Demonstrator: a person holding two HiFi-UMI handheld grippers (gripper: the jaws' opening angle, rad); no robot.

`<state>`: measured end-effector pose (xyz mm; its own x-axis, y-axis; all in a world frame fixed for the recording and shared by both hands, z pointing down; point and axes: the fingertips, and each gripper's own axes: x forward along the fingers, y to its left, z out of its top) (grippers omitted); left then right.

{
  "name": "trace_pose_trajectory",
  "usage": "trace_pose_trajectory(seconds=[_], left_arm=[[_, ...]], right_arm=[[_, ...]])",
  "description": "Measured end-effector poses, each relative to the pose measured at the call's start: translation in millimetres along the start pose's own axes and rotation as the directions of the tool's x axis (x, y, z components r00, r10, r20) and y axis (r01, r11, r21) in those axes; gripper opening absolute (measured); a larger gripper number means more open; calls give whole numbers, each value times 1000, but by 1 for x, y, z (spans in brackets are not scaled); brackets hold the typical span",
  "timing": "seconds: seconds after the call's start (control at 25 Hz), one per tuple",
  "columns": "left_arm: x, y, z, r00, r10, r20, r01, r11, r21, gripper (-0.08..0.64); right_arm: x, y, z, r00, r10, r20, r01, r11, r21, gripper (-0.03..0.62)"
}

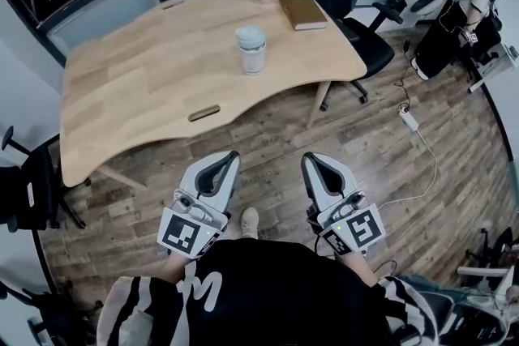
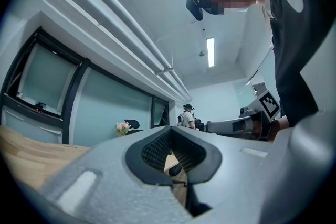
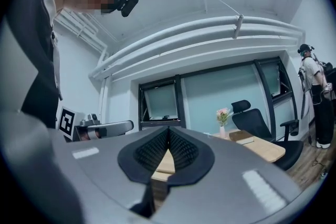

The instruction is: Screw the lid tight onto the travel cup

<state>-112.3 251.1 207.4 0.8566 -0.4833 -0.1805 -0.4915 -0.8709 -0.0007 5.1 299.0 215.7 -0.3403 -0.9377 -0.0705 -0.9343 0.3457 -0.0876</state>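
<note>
Travel cup [image 1: 251,53] stands upright on wooden table [image 1: 138,85], lid [image 1: 250,35] on top; left gripper [image 1: 228,161] and right gripper [image 1: 311,164] both clenched empty, side by side over floor [image 1: 357,134], well apart from it

Bright, even light from ceiling strip lamps [image 2: 210,52]; strong fisheye bending at edges, corners dark.
</note>
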Motion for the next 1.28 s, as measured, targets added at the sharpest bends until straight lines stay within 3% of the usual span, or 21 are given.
trace_pose_trajectory(seconds=[0.6, 1.28], left_arm=[[24, 74, -18, 1000, -16, -7, 15, 1000, -5, 0], [33, 85, -18, 1000, -23, 8, 23, 1000, 10, 0]], right_arm=[[79, -10, -13, 1000, -8, 2, 8, 1000, -1, 0], [89, -27, -8, 1000, -26, 1, 26, 998, -54, 0]])
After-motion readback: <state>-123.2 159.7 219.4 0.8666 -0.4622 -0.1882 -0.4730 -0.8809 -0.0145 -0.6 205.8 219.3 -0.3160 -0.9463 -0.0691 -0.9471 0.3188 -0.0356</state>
